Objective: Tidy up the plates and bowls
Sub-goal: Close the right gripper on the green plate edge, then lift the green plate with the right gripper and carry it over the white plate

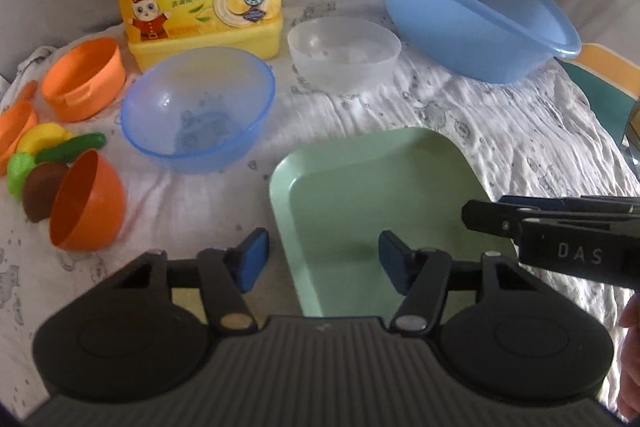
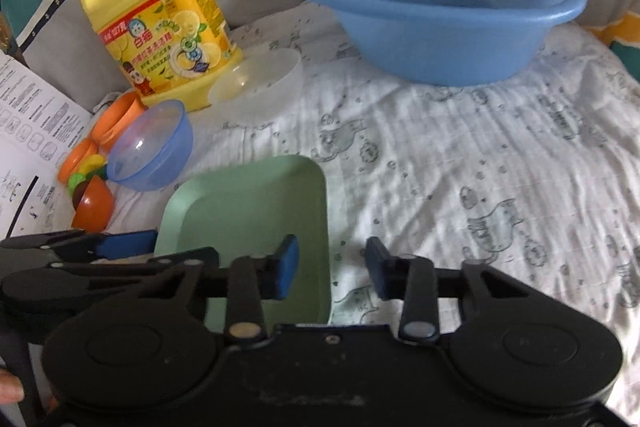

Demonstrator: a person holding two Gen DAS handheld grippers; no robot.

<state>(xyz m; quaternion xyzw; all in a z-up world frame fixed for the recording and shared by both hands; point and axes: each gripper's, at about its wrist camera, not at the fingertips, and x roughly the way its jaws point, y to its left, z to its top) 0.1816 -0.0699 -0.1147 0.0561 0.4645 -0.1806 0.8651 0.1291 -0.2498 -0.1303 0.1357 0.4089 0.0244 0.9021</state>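
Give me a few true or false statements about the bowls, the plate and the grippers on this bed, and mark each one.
1. The green plate is square with rounded corners. True.
2. The small blue bowl is stacked inside the large blue basin. False: it sits apart on the cloth.
3. The left gripper straddles the plate's left edge, pads not pressing. True.
4. The right gripper holds the clear bowl. False: it straddles the plate's right edge.
5. The detergent bottle stands upright. True.

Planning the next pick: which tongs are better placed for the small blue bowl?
Probably left. The small blue bowl lies ahead of the left tongs; right tongs sit beyond the green plate.
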